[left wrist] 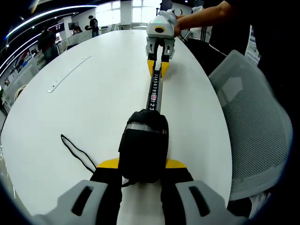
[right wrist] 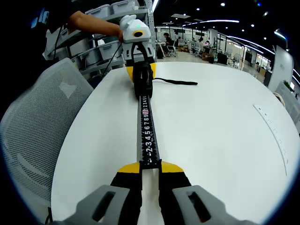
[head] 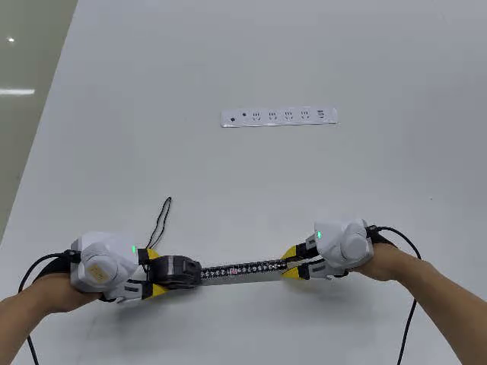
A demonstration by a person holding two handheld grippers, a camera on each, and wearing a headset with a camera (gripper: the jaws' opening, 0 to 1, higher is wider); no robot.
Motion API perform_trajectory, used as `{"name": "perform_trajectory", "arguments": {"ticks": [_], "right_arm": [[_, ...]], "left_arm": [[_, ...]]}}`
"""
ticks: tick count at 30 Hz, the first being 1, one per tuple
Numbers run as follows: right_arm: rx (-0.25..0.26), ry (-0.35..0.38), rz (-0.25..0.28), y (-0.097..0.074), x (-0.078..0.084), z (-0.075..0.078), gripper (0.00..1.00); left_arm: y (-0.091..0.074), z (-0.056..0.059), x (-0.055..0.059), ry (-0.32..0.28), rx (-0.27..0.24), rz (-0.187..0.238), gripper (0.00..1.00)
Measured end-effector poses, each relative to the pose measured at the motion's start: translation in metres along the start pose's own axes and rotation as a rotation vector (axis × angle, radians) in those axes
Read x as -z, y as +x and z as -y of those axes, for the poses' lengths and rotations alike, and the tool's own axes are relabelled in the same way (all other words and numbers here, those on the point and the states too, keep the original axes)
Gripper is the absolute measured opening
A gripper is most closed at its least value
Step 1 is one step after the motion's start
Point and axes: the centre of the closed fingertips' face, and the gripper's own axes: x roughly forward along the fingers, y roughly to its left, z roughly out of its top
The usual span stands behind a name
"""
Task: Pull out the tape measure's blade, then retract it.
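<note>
Pull-out partly done: blade [head: 242, 270] is out a short way over the counter [head: 228, 175]. Left gripper [head: 155, 272] jaws clamp the tape measure case [head: 176, 271] & right gripper [head: 292, 264] jaws pinch the blade's tip. Retract not yet done; prob. more pull first.

Black-cased tape measure [head: 176, 271] near the front edge of the white worktop [head: 266, 175], clamped in the left tool [head: 156, 272] — dark blade [head: 243, 270] with white numerals and one red mark, drawn out straight, tip pinched in the right tool [head: 291, 263]. Black wrist cord [head: 160, 217] trailing away across the worktop.
</note>
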Motion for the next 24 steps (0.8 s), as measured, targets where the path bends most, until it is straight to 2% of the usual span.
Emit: {"name": "perform_trajectory", "arguments": {"ticks": [24], "right_arm": [[0.006,0.008,-0.006,-0.0077,0.0077,-0.0003,0.10]], "left_arm": [[-0.0001,-0.0005,0.0009,0.003,0.001,-0.001,0.27]]}}
